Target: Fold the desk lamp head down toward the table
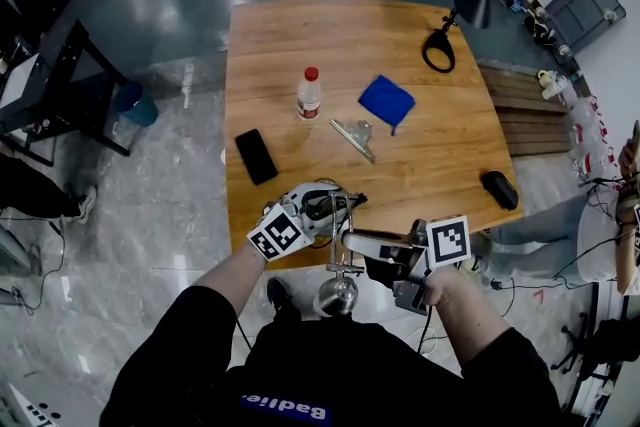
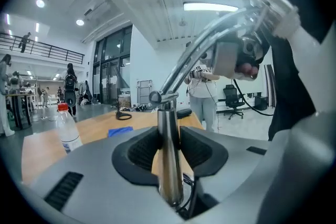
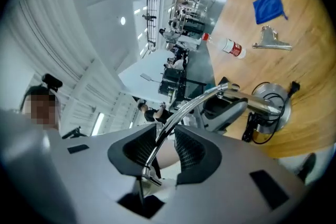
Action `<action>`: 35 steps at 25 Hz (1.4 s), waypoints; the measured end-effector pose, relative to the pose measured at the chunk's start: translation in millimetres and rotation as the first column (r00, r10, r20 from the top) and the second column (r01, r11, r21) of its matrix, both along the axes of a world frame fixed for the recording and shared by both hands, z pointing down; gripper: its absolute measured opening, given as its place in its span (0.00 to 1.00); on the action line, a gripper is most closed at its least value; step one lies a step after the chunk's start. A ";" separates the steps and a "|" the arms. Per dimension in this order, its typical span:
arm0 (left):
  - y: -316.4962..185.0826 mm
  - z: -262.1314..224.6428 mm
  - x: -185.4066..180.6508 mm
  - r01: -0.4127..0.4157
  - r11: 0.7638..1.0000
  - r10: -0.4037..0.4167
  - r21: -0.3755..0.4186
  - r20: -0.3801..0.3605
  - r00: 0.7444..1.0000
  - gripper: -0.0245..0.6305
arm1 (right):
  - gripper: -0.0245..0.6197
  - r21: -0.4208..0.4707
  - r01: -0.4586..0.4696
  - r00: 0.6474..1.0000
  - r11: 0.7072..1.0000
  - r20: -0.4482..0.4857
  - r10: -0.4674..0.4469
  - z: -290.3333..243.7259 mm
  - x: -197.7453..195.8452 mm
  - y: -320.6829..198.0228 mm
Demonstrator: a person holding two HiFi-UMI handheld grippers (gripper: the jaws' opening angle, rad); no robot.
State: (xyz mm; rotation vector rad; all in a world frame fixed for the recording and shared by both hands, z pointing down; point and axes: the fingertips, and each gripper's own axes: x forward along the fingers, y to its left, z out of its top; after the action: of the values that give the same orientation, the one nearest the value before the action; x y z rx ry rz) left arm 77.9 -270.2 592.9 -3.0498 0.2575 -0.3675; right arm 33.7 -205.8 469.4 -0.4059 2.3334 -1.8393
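The desk lamp [image 1: 375, 240] stands at the near edge of the bench [image 1: 300, 45], with its base [image 3: 270, 98] on the wood. The left tongs [image 2: 169, 148] are closed on the upright post [image 2: 165, 113], the pads against both its sides. The right tongs [image 3: 166, 147] stand wide around the thin curved arm [image 3: 181, 107] and do not press it. The arm runs from the joint above the left tongs across to the right tongs, so I think the right hand, nearer the head end, should bring it down.
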 end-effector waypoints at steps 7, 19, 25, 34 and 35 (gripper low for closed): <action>-0.6 1.3 -0.6 -0.038 0.997 0.036 -0.074 -0.020 0.999 0.25 | 0.08 0.006 0.041 0.971 0.999 -0.237 -0.038 84.9 -3.7 23.4; -3.2 1.9 -1.0 -0.068 0.988 0.062 -0.137 -0.047 0.997 0.25 | 0.11 0.157 0.068 0.928 0.985 -0.372 -0.005 125.3 -0.9 11.2; -3.2 4.0 -1.5 -0.056 0.989 0.053 -0.139 -0.023 0.998 0.25 | 0.16 0.134 0.022 0.919 0.991 -0.393 0.033 136.3 3.3 6.8; -5.1 5.6 -33.1 -0.010 0.997 0.015 -0.076 0.068 0.998 0.26 | 0.23 0.221 0.018 0.937 0.975 -0.344 0.061 116.7 7.9 16.1; -5.3 3.7 -39.5 0.005 0.997 0.001 -0.083 0.062 0.998 0.26 | 0.23 0.231 0.016 0.934 0.973 -0.352 0.068 113.3 10.1 19.8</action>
State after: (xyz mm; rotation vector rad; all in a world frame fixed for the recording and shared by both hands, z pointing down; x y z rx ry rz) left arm 38.5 -275.5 596.6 -3.1134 0.2480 -0.4838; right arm 43.9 -186.0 582.7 -0.7941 2.7211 -1.5626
